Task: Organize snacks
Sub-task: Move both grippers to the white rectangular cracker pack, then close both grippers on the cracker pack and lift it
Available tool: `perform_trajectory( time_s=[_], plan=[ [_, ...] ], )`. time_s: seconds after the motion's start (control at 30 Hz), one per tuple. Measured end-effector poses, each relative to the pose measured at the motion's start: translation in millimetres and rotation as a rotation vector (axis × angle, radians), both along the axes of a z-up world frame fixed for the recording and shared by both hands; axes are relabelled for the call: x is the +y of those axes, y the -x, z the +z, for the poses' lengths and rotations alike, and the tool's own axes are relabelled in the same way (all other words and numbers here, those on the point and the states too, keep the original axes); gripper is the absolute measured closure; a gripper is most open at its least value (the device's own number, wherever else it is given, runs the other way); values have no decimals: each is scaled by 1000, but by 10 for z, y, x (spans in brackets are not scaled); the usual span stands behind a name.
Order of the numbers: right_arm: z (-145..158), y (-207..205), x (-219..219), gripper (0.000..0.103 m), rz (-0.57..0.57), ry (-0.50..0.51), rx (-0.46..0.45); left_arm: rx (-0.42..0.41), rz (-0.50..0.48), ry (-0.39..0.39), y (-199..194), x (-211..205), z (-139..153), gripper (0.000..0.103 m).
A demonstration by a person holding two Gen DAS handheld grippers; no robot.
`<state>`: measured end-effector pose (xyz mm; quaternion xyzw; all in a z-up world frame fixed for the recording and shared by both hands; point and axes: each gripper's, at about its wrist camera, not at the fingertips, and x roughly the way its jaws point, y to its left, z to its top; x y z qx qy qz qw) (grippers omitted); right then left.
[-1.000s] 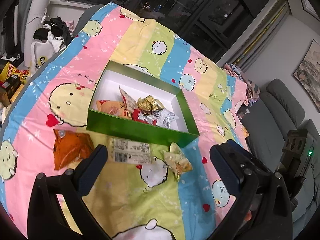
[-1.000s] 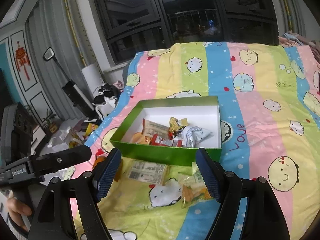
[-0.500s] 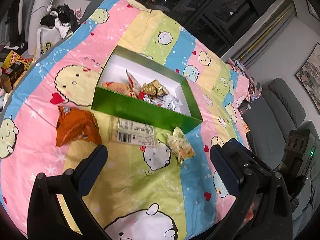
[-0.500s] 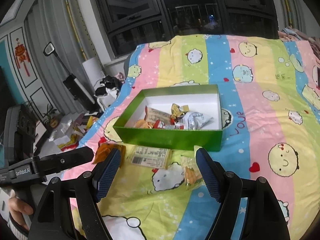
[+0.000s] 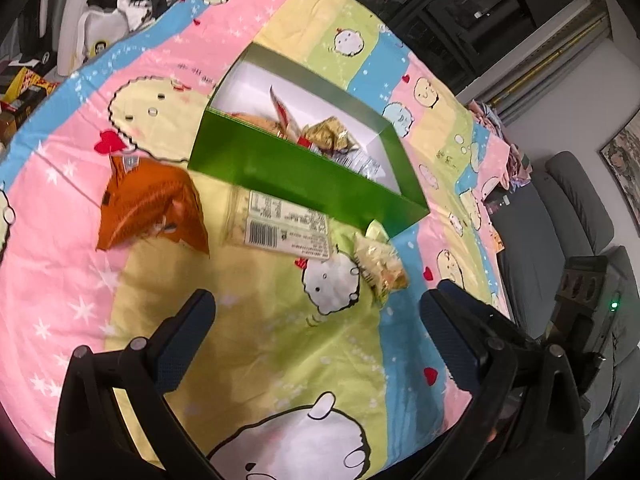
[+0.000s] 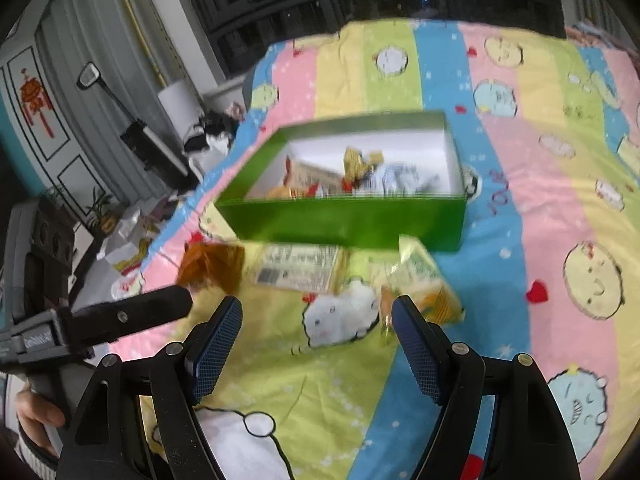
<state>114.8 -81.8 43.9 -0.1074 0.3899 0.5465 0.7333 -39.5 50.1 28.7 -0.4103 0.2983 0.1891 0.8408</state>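
Striped cartoon bedsheet (image 5: 280,360) carries your green box (image 5: 304,182) of snacks. Before its near wall lie an orange bag (image 5: 148,204), a flat labelled packet (image 5: 280,228) and a yellow-green packet (image 6: 424,280). Your left gripper (image 5: 316,320) and right gripper (image 6: 318,324): fingers wide, empty.

green box (image 5: 304,184) wall behind loose packets (image 5: 286,232)

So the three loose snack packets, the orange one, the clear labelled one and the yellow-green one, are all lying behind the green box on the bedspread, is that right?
Not quite: they lie in front of the green box, on the near side, not behind it. The left wrist view shows the orange packet, the clear labelled packet and the yellow-green packet on the bedspread between box and camera.
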Motion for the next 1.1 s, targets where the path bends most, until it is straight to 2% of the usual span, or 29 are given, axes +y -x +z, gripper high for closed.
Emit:
perform_trajectory(
  time_s=[0.17, 0.3, 0.57, 0.83, 1.1],
  plan=[
    [-267, 29, 68, 25, 44, 46, 70, 6, -13, 49, -16, 39, -167, 1],
    [-404, 73, 127, 25, 110, 39, 135, -17, -41, 90, -55, 48, -273, 1],
    [-648, 44, 278, 25, 152, 47, 202, -13, -48, 119, -178, 143, -444, 1],
    [-734, -117, 457, 25, 129, 29, 201, -43, -44, 136, -266, 318, -533, 1],
    [-734, -245, 639, 25, 88, 32, 167, -51, 7, 128, -309, 577, -531, 1]
  ],
)
